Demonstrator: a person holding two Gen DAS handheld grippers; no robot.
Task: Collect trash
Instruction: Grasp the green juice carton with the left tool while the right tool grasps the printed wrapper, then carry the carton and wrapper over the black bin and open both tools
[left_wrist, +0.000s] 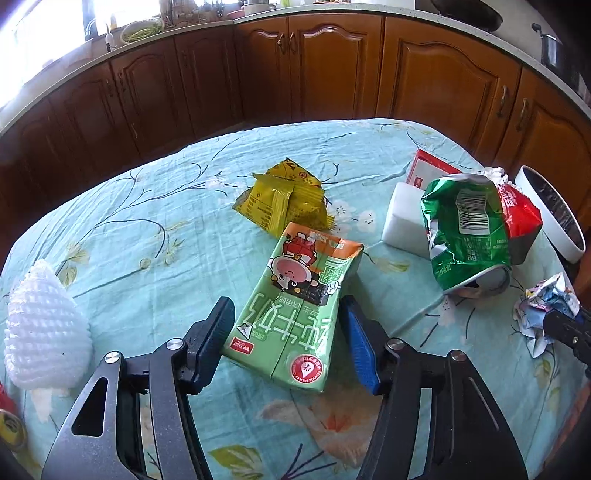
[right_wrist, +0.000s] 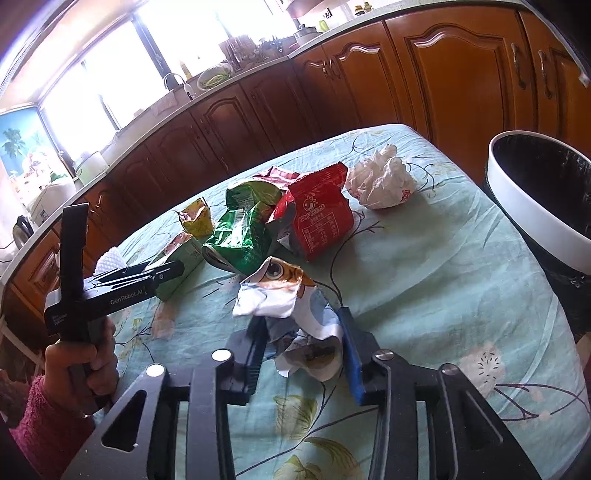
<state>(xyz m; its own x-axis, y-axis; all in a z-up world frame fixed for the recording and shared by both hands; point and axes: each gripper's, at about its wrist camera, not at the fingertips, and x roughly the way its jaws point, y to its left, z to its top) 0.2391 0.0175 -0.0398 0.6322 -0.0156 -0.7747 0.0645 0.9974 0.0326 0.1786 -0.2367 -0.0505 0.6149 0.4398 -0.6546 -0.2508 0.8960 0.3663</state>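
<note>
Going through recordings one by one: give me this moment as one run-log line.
left gripper: jaws around green milk carton, closing | right gripper: shut on crumpled wrapper | bin: right of table

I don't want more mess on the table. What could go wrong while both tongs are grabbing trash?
1. The left tongs straddle the green milk carton near its bottom end; lifted that way, it might tip or slip out.
2. The crumpled paper wrapper in the right tongs is loose and floppy, so it could slide free before reaching the trash bin.
3. The green chip bag sits close by and could get knocked.
</note>
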